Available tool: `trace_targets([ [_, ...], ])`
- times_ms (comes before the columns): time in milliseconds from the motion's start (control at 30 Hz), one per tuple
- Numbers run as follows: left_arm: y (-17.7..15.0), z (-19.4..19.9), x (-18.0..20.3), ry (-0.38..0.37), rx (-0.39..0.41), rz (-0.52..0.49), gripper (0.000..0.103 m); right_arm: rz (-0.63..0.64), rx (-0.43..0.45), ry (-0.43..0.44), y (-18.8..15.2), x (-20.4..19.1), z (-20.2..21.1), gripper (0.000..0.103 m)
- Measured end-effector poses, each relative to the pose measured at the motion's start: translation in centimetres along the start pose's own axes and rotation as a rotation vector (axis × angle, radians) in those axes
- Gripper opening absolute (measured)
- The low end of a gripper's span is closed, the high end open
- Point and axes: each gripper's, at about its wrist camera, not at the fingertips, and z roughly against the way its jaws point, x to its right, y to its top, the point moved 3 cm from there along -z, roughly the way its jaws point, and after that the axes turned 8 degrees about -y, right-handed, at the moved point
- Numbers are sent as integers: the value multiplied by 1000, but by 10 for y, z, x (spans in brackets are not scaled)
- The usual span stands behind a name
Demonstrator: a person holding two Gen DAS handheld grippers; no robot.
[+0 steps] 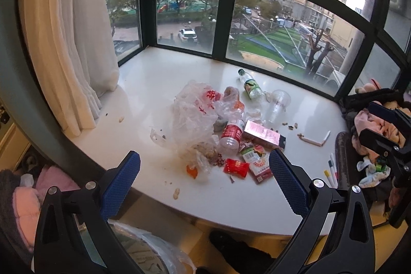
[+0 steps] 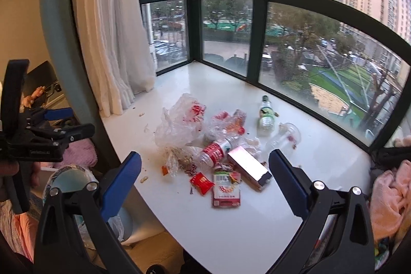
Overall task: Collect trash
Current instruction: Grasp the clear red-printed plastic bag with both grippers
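A heap of trash lies on the white bay-window sill (image 1: pixel 159 78) (image 2: pixel 231 235). It holds a crumpled clear plastic bag (image 1: pixel 191 117) (image 2: pixel 179 122), a red-label bottle (image 1: pixel 231 136) (image 2: pixel 215 152), a green-label bottle (image 1: pixel 250 86) (image 2: pixel 265 117), a clear cup (image 1: pixel 278 104) (image 2: pixel 285 138), a pink box (image 1: pixel 262 136) (image 2: pixel 248 166), a red snack packet (image 1: pixel 236 167) (image 2: pixel 202 181) and a red-and-white carton (image 1: pixel 259 166) (image 2: pixel 226 190). My left gripper (image 1: pixel 204 166) is open and empty, just short of the heap. My right gripper (image 2: pixel 205 167) is open and empty, also in front of it.
A white curtain (image 1: pixel 72 43) (image 2: pixel 110 37) hangs at the left. Peanut shells and a bent paper straw (image 1: pixel 316 140) lie scattered on the sill. Clothes (image 1: pixel 375 125) are piled at the right. A bin with a plastic liner (image 2: pixel 77 181) stands below the sill's left edge.
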Motion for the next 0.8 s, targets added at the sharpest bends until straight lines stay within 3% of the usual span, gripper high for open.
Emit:
trace_targets([
  [167, 6, -40, -23, 17, -44, 48, 97, 19, -18, 86, 23, 1, -55, 97],
  [500, 36, -141, -43, -71, -84, 72, 97, 50, -102, 234, 68, 7, -192, 97],
  [800, 32, -221, -55, -59, -146, 2, 97, -1, -267, 327, 57, -8, -304, 97],
])
